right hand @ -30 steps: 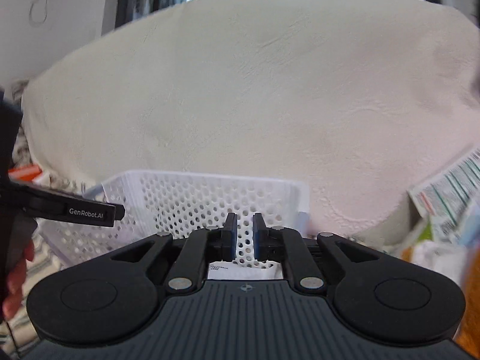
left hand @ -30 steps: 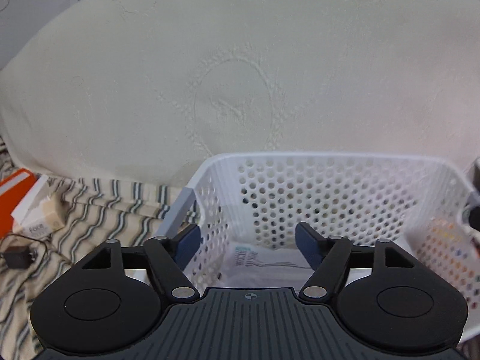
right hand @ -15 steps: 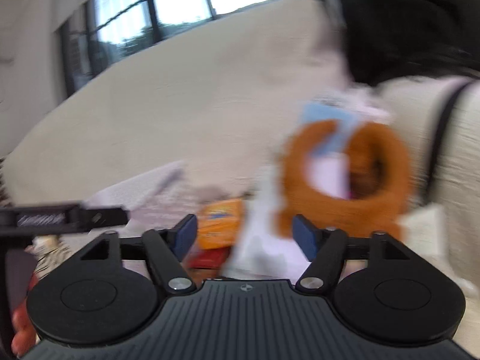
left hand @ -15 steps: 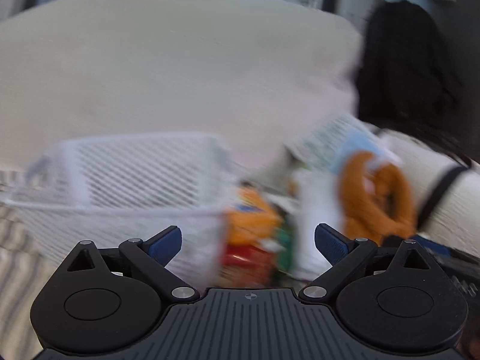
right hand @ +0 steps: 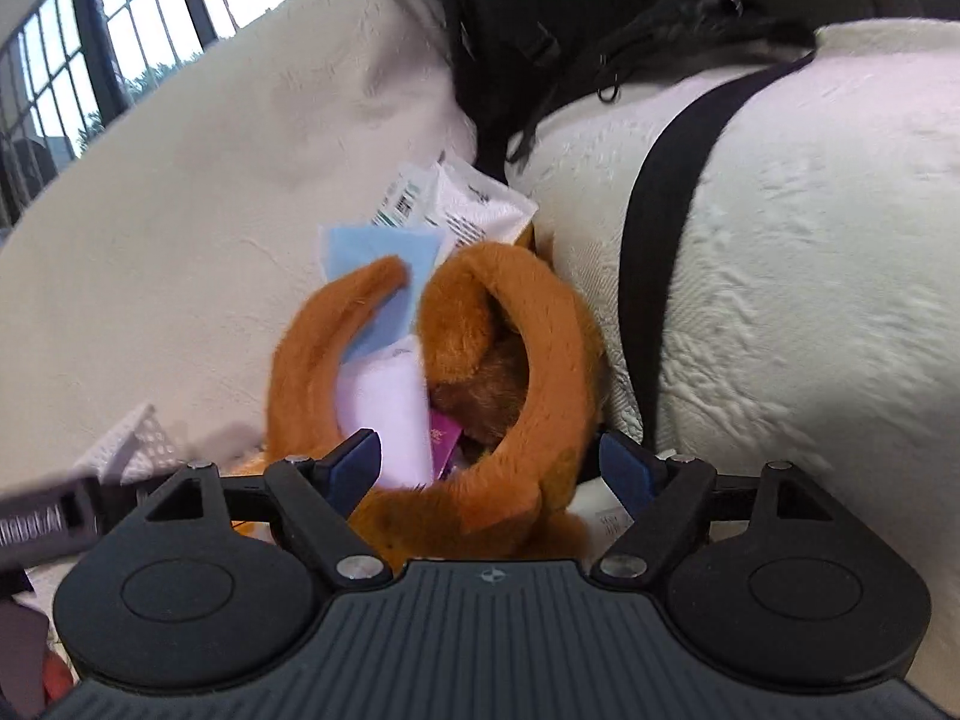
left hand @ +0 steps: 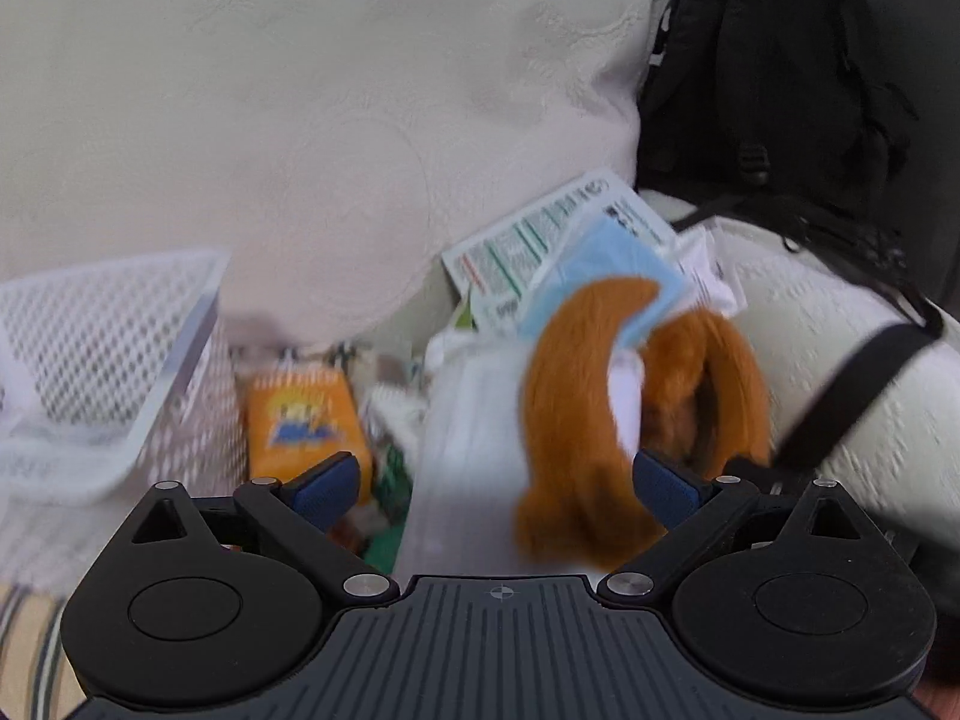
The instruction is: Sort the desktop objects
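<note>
Desktop objects: a loose heap wedged between two cream quilted cushions, just ahead of both hand-held grippers
- Left hand-held gripper [left hand: 495,483]: jaws spread wide, holding nothing; blue pads either side of the heap's near edge
- Right hand-held gripper [right hand: 489,465]: jaws wide apart, empty; the plush band lies between its fingers, contact unclear
- Orange plush headband [right hand: 540,354]: furry, curved, looped over the heap, uppermost and nearest
- White folded cloth or packet [left hand: 474,420]: blurred, under the headband
- Light-blue sheet [right hand: 384,252]: behind the band's tip
- Printed leaflet [left hand: 540,234]: leaning on the left cushion
- Orange packet [left hand: 306,414]: beside the basket, print unreadable
- White perforated basket [left hand: 90,324]: left of the heap
- Black backpack [left hand: 768,60]: behind, its strap [right hand: 678,180] across the right cushion [right hand: 810,270]
</note>
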`<state>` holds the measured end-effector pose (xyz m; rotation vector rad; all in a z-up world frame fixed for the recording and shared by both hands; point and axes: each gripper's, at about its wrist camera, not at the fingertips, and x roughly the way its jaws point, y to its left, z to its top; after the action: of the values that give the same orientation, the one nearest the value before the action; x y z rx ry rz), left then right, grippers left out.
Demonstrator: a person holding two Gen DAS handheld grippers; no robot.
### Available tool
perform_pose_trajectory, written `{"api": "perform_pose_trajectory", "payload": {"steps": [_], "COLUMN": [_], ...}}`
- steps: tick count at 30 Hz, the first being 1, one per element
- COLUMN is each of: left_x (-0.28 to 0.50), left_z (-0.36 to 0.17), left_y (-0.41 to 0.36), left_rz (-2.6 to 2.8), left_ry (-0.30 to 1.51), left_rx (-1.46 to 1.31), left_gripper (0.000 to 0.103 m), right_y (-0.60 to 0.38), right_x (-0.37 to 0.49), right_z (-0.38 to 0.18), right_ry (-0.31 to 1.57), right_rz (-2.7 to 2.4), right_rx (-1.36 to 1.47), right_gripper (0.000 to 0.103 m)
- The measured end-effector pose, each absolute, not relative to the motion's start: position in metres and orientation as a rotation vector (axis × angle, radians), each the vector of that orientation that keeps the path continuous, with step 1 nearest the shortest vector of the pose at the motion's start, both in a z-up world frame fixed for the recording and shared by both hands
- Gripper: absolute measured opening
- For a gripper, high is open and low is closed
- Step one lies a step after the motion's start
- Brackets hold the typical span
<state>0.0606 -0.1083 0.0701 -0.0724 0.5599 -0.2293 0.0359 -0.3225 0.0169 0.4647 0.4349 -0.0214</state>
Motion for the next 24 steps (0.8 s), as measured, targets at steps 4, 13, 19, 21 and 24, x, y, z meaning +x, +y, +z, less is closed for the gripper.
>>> {"api": "perform_pose_trajectory", "payload": {"steps": [4,13,19,21,24], "left_x": [0.092,0.149,0.120,0.105,0.084], "left_z": [0.072,0.028,0.035,0.040,0.042], "left_y": [-0.123,-0.163,-0.151,-0.142,-0.131], "left_rz": [-0.196,-0.161,-0.190,-0.210,-0.192], "left_ry": [0.566,0.711,0.668,0.654,0.634], "left_rx": [-0.056,0.052,0.013,0.017,0.020], "left_gripper": [0.103,0.096,0.055,0.044,0.036], "right_y": [-0.337,-0.353,-0.342,-0.333,-0.311], "right_x": [0.059,0.093,0.067,0.051,0.032], "right_z": [0.010,-0.026,-0.022,-0.015,-0.007], "right_ry": [0.456,0.512,0.430,0.393,0.357], "right_rz": [-0.041,-0.076,-0.054,-0.031,-0.018], "right_rx": [0.584,0.756,0.692,0.646,0.544], "right_gripper": [0.080,0.037,0.037,0.037,0.037]}}
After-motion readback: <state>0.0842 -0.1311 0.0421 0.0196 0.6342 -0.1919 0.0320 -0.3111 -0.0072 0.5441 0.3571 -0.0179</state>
